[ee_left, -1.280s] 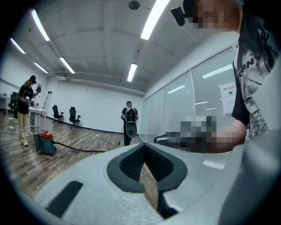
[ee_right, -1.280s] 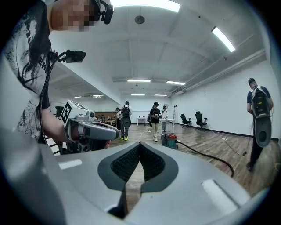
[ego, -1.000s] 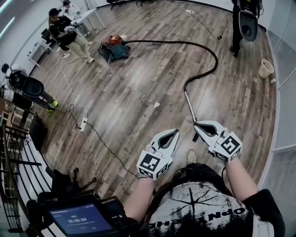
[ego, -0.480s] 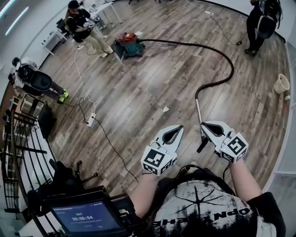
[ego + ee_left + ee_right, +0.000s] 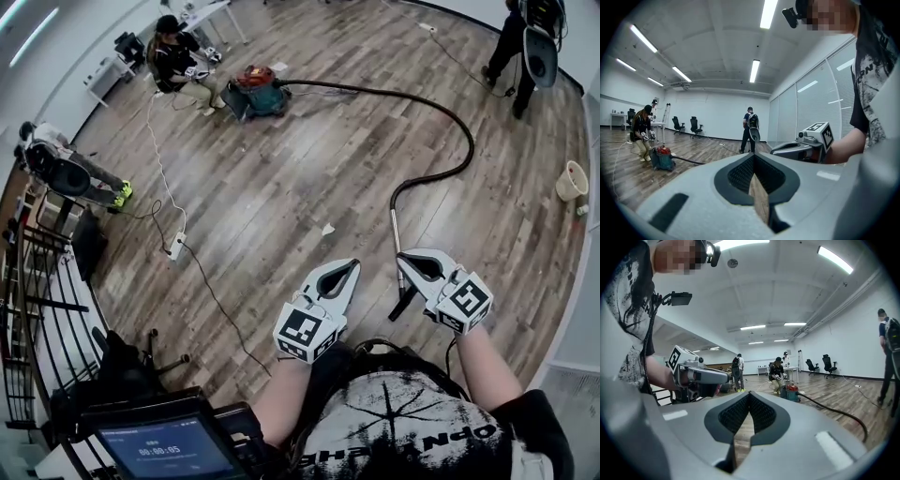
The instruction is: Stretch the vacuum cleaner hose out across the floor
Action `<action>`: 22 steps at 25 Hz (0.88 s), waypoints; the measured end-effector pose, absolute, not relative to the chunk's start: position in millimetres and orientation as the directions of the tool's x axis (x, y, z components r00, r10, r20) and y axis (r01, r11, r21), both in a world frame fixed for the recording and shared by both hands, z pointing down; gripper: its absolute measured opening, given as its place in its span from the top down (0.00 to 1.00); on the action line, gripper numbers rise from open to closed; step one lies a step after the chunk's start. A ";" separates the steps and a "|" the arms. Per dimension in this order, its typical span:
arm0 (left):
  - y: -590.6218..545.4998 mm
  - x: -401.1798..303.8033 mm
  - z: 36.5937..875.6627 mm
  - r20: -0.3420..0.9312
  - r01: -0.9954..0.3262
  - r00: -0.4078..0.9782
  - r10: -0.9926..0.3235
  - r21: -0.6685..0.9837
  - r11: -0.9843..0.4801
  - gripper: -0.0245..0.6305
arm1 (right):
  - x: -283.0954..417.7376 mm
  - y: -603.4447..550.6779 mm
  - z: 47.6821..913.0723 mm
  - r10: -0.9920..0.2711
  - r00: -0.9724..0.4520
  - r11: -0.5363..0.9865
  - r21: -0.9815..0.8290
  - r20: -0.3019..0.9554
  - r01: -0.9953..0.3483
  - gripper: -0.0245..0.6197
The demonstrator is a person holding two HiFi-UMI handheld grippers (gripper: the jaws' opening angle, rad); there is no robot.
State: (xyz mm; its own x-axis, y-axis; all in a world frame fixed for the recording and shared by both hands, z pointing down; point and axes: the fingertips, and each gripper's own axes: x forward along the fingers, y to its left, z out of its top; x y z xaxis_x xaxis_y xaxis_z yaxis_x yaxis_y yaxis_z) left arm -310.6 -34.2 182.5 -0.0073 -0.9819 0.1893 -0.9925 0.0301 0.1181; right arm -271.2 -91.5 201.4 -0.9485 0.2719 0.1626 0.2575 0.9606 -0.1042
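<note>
Your left tongs (image 5: 352, 267) and right tongs (image 5: 405, 255) are pressed together with nothing between them, just as a second ago. The long black vacuum hose (image 5: 472, 145) leaves the red-and-teal canister vacuum cleaner (image 5: 258, 91), arcs away over the wooden plank floor (image 5: 281, 187) and bends back, its silver metal wand (image 5: 392, 225) ending just beside your right tongs. The loop keeps its earlier shape. More of the wand's dark end shows now.
</note>
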 end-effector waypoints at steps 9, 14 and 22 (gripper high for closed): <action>-95.2 -346.8 205.4 0.194 -0.985 0.116 -0.974 0.152 -0.087 0.96 | -294.5 -150.3 226.8 0.150 -0.967 0.984 -0.131 0.208 0.125 0.96; -122.2 -384.6 214.1 0.200 -0.969 0.229 -0.953 0.143 -0.203 0.96 | -331.7 -172.2 227.7 0.038 -0.974 0.995 -0.095 0.221 0.017 0.96; -152.0 -463.8 218.6 0.210 -0.927 0.373 -0.904 0.132 -0.351 0.96 | -407.0 -198.1 232.5 -0.108 -0.964 0.989 -0.073 0.243 -0.129 0.96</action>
